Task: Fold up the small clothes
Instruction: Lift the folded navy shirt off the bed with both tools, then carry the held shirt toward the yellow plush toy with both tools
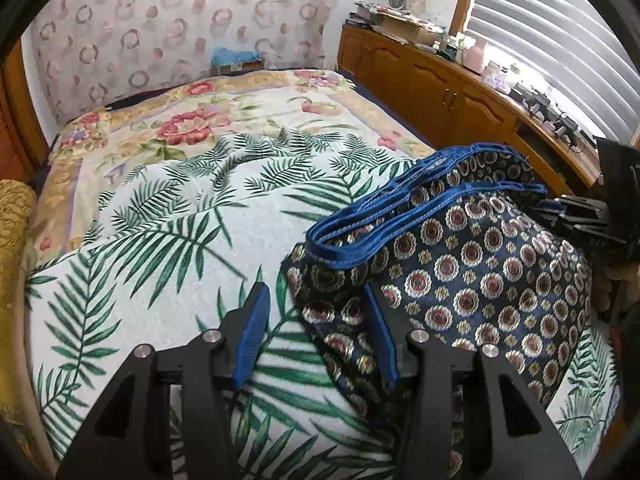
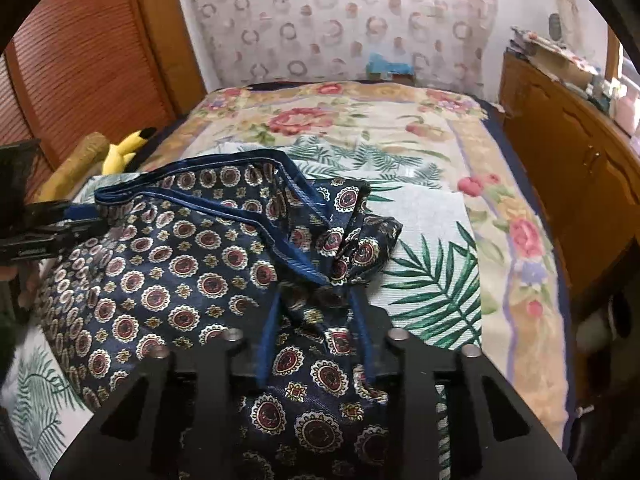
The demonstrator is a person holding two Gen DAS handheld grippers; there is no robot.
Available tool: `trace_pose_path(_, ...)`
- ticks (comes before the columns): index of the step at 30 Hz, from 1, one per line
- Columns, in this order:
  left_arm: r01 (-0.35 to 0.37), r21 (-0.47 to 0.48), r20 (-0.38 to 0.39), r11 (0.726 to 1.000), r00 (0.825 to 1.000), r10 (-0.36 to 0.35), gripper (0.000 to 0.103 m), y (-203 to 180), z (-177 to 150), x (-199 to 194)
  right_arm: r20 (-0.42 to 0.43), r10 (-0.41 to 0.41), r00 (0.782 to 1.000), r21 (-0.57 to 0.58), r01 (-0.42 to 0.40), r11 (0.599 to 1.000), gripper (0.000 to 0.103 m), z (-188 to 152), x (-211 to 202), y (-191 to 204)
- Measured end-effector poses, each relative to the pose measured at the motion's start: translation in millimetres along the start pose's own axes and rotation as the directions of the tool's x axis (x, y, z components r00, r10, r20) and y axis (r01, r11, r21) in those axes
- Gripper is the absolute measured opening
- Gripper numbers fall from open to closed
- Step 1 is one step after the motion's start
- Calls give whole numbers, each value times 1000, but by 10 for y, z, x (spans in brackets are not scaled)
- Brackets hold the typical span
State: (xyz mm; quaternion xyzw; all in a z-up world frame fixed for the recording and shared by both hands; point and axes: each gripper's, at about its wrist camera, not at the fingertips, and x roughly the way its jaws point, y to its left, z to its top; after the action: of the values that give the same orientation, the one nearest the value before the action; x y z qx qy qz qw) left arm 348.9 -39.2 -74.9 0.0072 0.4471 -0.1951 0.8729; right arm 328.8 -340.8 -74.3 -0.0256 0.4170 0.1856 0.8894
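Observation:
A navy patterned garment (image 1: 460, 280) with red-and-white medallions and a blue waistband lies crumpled on the palm-leaf sheet (image 1: 180, 240). My left gripper (image 1: 316, 292) stands open at the garment's left edge. Its left finger rests over bare sheet, and its right finger touches the cloth. In the right wrist view the garment (image 2: 180, 272) fills the lower middle. My right gripper (image 2: 316, 292) is shut on a bunched fold of it near the waistband's end. The right gripper's black body (image 1: 580, 216) shows at the garment's far side, and the left gripper's body (image 2: 52, 224) at the left edge.
The bed carries a floral blanket (image 2: 360, 120) under the palm-leaf sheet (image 2: 432, 272). Wooden cabinets (image 1: 440, 88) with clutter on top run along the right side below window blinds. A yellow plush toy (image 2: 124, 148) and a louvred wooden door (image 2: 80, 60) are at the left.

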Motion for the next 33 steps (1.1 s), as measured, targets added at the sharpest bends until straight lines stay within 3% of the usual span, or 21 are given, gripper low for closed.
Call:
trace_pose_path(3,0,12,-3,1000,1000,0,47,-22,74,57,-1,19,1000,1,-19,1000,19,3,5,-4)
trace_pose_path(7,-23,96,-13,995,1000,25,47,-126,165,144,12,7,1000,-3,-7,1000,13,0,-19,40)
trace_pose_path(12,12,91,-6,996,1000,-12,46,-85,192,150,47,-12,999,-25,14,1000,8,-10,-91,113)
trace_pose_path(13,23,90,-8,996,1000,-23,41,-77,191,143,52,-6,999,-21,7,1000,8,-17,-110,115)
trace_pose_path(15,58,78,-20,995,998,-56,21,-74,199,137,60,-8,998,-28,9,1000,7,-25,-148,145)
trace_pose_path(17,92,57,-24,994,996,-91,8,-74,189,99,79,-9,997,-33,11,999,7,-11,-205,184)
trace_pose_path(24,63,43,103,997,992,-67,4,-199,125,-418,182,-12,983,-42,20,999,6,27,-530,335)
trace_pose_path(29,68,64,203,996,976,-79,4,-283,74,-958,253,10,967,-57,5,998,5,66,-804,505)
trace_pose_path(33,34,59,291,998,956,-49,3,-273,7,-1311,283,29,959,-70,-9,997,5,104,-921,609)
